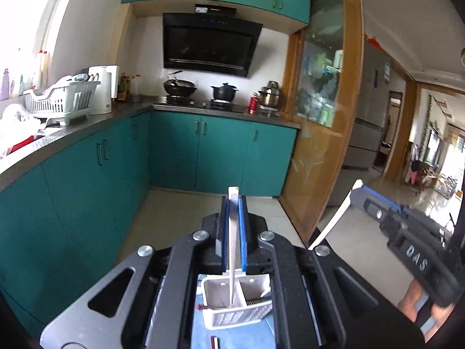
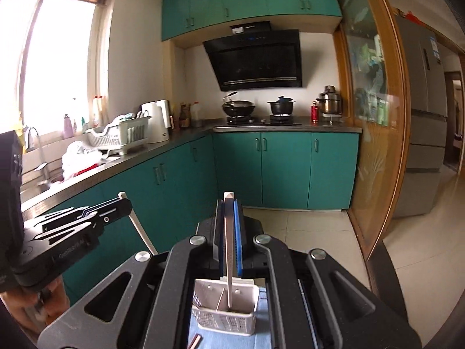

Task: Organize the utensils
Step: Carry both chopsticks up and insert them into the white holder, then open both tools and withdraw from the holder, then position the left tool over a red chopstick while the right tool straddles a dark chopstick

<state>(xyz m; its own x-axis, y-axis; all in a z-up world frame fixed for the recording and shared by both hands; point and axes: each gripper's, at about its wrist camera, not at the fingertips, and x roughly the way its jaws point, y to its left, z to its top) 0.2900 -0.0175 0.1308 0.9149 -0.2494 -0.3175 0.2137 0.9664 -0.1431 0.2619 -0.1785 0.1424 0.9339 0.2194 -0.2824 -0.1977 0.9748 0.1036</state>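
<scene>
Chopsticks, white, one per gripper: one chopstick (image 1: pixel 234 232) is clamped between the closed jaws of the left gripper (image 1: pixel 233 203); the other chopstick (image 2: pixel 229 250) is clamped by the right gripper (image 2: pixel 229 206). Both are held above a white slotted utensil caddy (image 1: pixel 232 314) on blue cloth (image 1: pixel 203 337).

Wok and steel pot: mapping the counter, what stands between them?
A black lidded pot and, nearer the steel pot, a red bottle; the right wrist view shows both.

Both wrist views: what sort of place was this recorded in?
A home kitchen, most likely. A black range hood hangs over a stove with a wok and a lidded pot; teal cabinets line the walls, and a dish rack sits by the window.
</scene>
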